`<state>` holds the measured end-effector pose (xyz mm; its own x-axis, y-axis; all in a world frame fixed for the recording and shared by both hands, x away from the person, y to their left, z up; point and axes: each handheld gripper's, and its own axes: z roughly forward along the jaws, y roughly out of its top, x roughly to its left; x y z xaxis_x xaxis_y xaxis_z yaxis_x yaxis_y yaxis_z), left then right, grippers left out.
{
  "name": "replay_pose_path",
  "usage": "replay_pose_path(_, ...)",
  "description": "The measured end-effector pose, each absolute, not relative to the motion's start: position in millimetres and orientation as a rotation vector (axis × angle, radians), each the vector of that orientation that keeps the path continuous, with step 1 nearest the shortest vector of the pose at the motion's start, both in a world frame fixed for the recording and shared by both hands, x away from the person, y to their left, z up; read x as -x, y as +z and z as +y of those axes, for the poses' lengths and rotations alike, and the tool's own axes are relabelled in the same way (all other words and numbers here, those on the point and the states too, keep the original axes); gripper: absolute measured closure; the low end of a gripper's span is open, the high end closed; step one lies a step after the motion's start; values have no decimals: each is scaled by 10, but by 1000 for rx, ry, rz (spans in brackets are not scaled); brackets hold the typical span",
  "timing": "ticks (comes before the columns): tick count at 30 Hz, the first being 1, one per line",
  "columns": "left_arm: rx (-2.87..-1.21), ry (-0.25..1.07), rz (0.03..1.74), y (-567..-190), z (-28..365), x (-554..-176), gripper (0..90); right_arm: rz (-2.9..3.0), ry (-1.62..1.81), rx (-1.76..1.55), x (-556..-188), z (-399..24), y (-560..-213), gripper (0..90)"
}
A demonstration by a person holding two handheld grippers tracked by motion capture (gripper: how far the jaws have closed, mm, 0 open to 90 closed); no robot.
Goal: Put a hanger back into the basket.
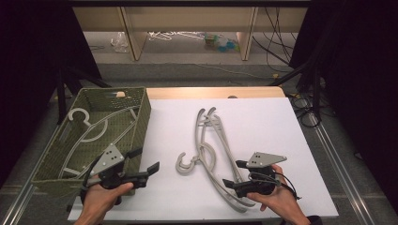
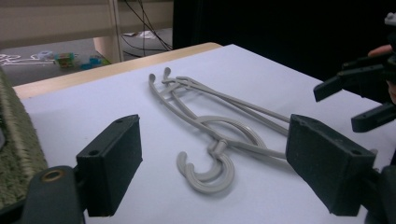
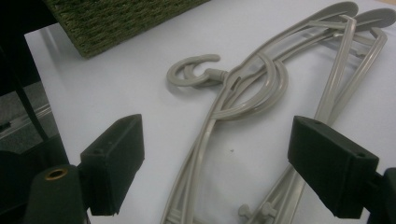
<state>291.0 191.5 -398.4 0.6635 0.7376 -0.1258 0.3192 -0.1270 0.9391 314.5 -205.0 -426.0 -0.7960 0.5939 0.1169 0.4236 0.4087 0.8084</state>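
Observation:
A small pile of grey plastic hangers lies on the white table top, hooks toward the near left. Another grey hanger lies inside the green woven basket at the left. My left gripper is open by the basket's near right corner, pointing right at the hangers, whose hooks sit between its jaws farther off. My right gripper is open at the hangers' near end, above their arms. From the left gripper view, the right gripper stands open at the upper right.
The basket's corner appears at the top left in the right gripper view. Wooden table legs, cables and small clutter sit on the floor beyond the table. Dark curtains and stands flank both sides. The table's near edge runs just below both hands.

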Motion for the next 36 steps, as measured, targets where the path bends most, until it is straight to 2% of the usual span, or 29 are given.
replay_pose_path(13,-1799,444,793,-4325,1777,-2738,170,2496,1289,-885,-3147,-1982,-4298,189)
replay_pose_path(22,-1780,441,768,-4331,1798,-2744,169,2527,1148,-900,-3272,-1763,-4406,213)
replay_pose_path(28,-1785,437,782,-4339,1788,-2742,170,2590,1042,-932,-3376,-1561,-4506,260)
replay_pose_path(29,-1786,435,778,-4339,1786,-2741,169,2610,1004,-922,-3415,-1491,-4530,303)
replay_pose_path(32,-1782,425,763,-4335,1777,-2736,169,2633,964,-930,-3442,-1438,-4556,320)
replay_pose_path(36,-1780,423,762,-4333,1782,-2739,169,2687,895,-962,-3498,-1346,-4607,399)
